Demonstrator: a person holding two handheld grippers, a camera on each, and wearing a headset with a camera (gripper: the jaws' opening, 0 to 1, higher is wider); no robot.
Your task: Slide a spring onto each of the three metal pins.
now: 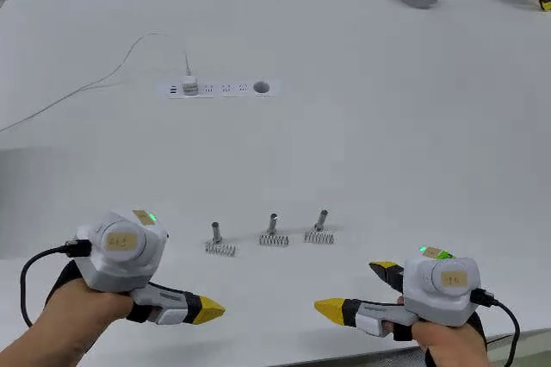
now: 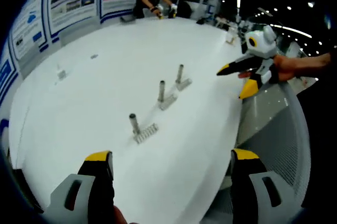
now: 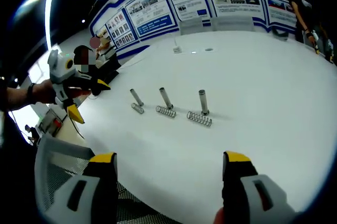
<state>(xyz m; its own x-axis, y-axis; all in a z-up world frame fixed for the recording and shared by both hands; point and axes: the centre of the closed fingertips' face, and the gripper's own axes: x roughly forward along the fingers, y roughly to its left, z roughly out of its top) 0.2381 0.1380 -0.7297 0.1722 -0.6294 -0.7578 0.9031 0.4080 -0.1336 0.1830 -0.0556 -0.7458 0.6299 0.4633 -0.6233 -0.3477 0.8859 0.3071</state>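
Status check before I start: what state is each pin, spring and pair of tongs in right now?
Left pin: upright, bare.
Middle pin: upright, bare.
Right pin: upright, bare.
Left spring: lying flat by its pin.
Middle spring: lying flat by its pin.
Right spring: lying flat by its pin.
Left tongs: open, empty.
Right tongs: open, empty.
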